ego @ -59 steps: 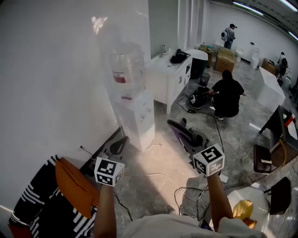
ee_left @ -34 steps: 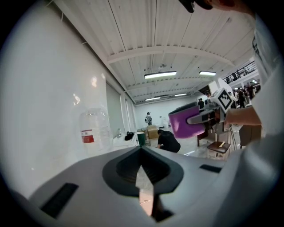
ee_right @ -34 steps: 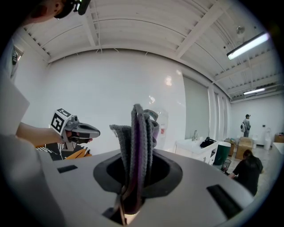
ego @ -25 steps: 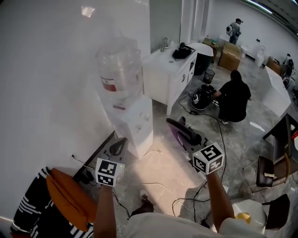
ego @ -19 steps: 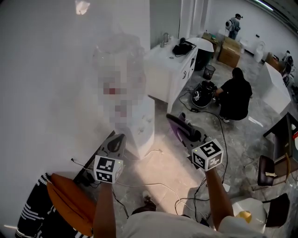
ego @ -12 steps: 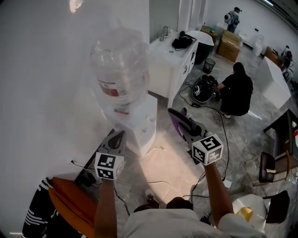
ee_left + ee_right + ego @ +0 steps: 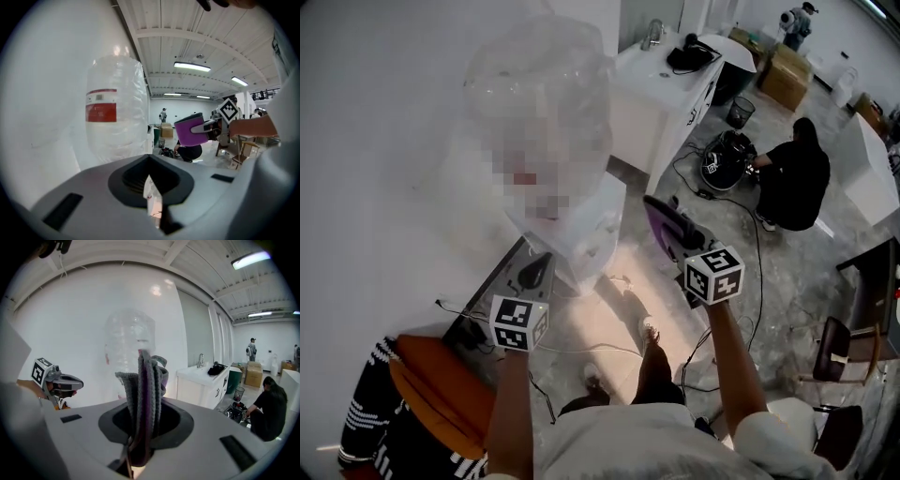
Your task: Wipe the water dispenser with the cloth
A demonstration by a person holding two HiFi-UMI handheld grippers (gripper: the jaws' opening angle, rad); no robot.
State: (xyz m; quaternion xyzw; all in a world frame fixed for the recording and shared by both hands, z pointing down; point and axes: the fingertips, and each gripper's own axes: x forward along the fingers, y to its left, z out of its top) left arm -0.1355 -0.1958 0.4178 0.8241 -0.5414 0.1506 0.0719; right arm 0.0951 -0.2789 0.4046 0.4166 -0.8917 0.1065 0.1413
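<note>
The water dispenser has a white body [image 7: 586, 234] against the wall, with a big clear bottle [image 7: 539, 94] on top. A mosaic patch covers part of the bottle. My right gripper [image 7: 670, 223] is shut on a purple-grey cloth [image 7: 664, 214], held just right of the dispenser body and apart from it. In the right gripper view the folded cloth [image 7: 144, 390] stands up out of the jaws in front of the bottle [image 7: 129, 341]. My left gripper [image 7: 536, 270] is shut and holds nothing, low beside the dispenser's left front. The left gripper view faces the bottle [image 7: 115, 112].
A white counter with a sink [image 7: 670, 80] stands beyond the dispenser. A person in black [image 7: 795, 178] crouches by a dark machine [image 7: 724, 159]. Cables [image 7: 741, 234] run over the floor. An orange seat [image 7: 436, 380] is at lower left, dark chairs [image 7: 839, 342] at right.
The dispenser has grown larger and nearer in the head view as I walked up to it. Both grippers are now close beside its body. The cloth stays gripped.
</note>
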